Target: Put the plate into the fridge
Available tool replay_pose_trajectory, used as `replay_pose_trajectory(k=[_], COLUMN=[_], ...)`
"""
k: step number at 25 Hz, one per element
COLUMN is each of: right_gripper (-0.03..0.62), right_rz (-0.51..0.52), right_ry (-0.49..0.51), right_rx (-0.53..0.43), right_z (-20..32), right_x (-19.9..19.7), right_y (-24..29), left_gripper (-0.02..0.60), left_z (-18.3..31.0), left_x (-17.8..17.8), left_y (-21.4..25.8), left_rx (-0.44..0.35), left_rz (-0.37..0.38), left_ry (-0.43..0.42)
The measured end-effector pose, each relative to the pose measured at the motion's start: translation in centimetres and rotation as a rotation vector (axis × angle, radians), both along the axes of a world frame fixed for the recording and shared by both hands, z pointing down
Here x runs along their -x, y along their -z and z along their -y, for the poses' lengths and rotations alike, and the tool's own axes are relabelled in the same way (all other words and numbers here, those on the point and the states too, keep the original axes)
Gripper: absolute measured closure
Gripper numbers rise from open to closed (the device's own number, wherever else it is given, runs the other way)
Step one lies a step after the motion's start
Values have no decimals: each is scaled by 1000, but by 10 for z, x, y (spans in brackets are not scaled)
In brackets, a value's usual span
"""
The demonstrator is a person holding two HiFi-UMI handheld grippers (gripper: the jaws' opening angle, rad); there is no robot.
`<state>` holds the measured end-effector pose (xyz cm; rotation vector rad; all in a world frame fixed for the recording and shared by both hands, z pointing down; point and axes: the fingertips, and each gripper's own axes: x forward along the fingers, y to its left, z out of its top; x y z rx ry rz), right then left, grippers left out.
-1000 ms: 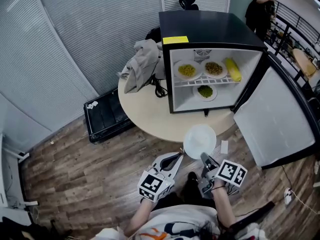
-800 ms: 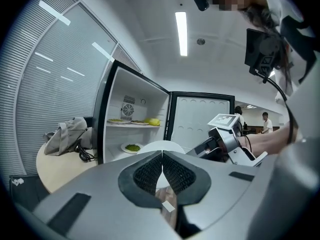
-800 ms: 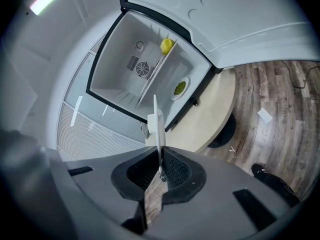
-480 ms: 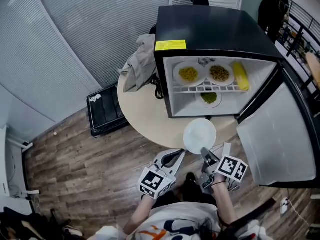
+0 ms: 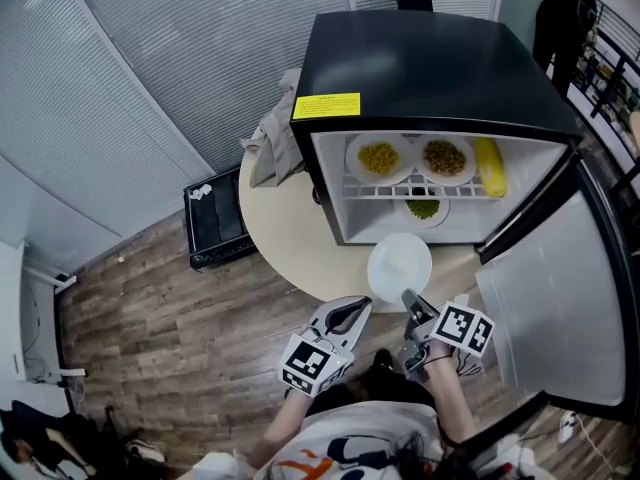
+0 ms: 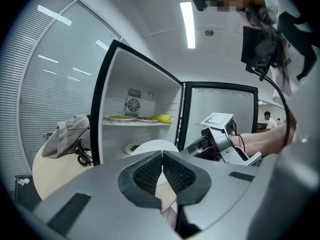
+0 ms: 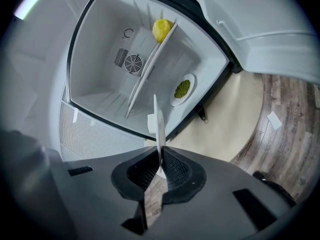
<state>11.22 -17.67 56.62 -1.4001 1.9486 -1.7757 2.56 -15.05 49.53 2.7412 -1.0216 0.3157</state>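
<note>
A white empty plate (image 5: 399,266) hangs over the round table's front edge, just before the open black fridge (image 5: 430,68). My right gripper (image 5: 410,303) is shut on the plate's near rim; in the right gripper view the plate (image 7: 157,126) stands edge-on between the closed pads (image 7: 172,166). My left gripper (image 5: 352,312) sits beside it on the left, shut and empty, its jaws (image 6: 162,156) meeting in front of the plate (image 6: 152,146). Inside the fridge, two plates of food (image 5: 378,156) and a yellow corn cob (image 5: 490,166) lie on the wire shelf, and a plate of green food (image 5: 424,209) lies below.
The fridge door (image 5: 555,288) swings open to the right. A grey cloth (image 5: 272,133) and black cable lie on the beige table (image 5: 280,228) left of the fridge. A black case (image 5: 215,223) sits on the wood floor. A person (image 5: 562,8) stands at the far back right.
Both grippers and the plate have moved forward toward the fridge opening. The plate now hangs closer to the lower compartment. Neither gripper's jaws have changed.
</note>
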Motion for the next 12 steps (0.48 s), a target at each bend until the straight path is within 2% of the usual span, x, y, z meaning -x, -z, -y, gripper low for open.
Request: replay_pose_trajectory(k=[12], right_gripper=[568], right_rz=[8], right_ry=[80], right_rx=[8], right_z=[37], right_x=[-6], right_y=[-10], left_gripper=[569], left_z=[25], left_x=[-16], left_y=[-5], left_rx=[-3], left_rz=[29], left_ry=[55])
